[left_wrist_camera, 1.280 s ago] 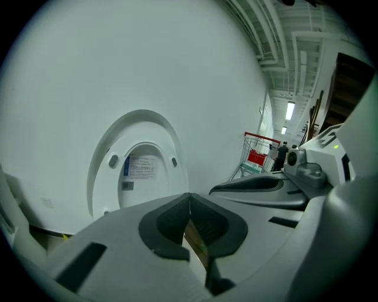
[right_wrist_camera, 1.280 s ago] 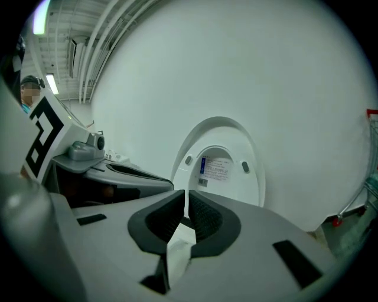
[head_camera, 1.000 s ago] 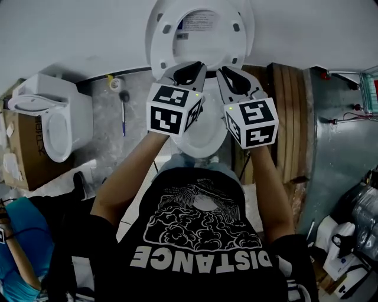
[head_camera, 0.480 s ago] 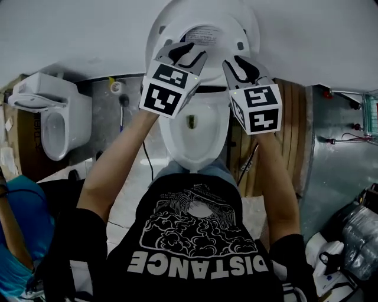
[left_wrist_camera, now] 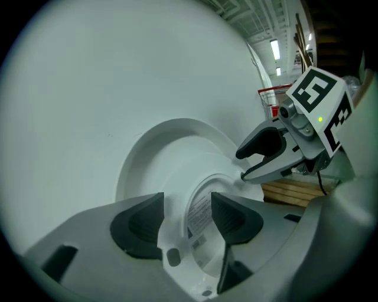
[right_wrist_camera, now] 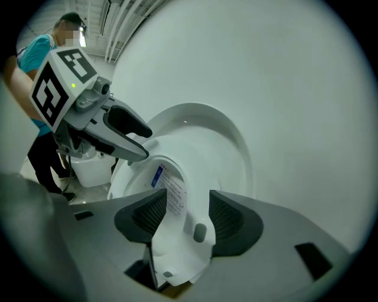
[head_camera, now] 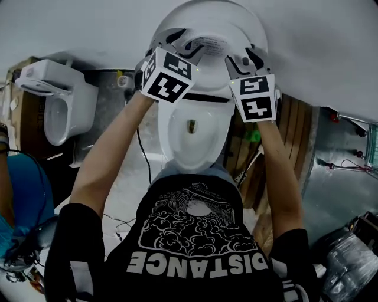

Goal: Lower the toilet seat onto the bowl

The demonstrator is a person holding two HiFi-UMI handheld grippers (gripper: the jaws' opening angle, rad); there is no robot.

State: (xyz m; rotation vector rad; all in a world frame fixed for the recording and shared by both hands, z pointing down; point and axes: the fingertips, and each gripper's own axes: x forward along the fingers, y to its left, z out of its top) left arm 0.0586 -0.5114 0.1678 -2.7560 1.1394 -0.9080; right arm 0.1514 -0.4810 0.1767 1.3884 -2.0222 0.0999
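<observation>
nearest, the person's forearms (head_camera: 112, 159) reach forward on either side of the open bowl (head_camera: 192, 144). the bowl's long axis runs straight away from the person, with the narrow front end nearest.

at the back of the bowl the toilet seat (head_camera: 208, 82) stands raised on its hinge, not down on the bowl. its long axis points up from the hinge, and its underside, with its small bumpers, faces the person.

the left gripper (left_wrist_camera: 186, 217) is above the bowl's back left. its jaws have just been opening and now stand well apart, straddling the seat's left rim. a gap shows at the pads, so nothing is clamped.

the right gripper (right_wrist_camera: 180, 215) mirrors it above the bowl's back right. its jaws have also just been opening and stand wide. the seat's right rim passes between them, with the pads close beside it but not squeezing.

behind the seat the lid (head_camera: 207, 13) is upright too, and its printed label (head_camera: 208, 44) shows through the seat's opening. the lid leans on the pale wall (head_camera: 325, 47).

left of the bowl stands a second toilet (head_camera: 59, 106), and just right of the bowl are wooden planks (head_camera: 295, 153).
</observation>
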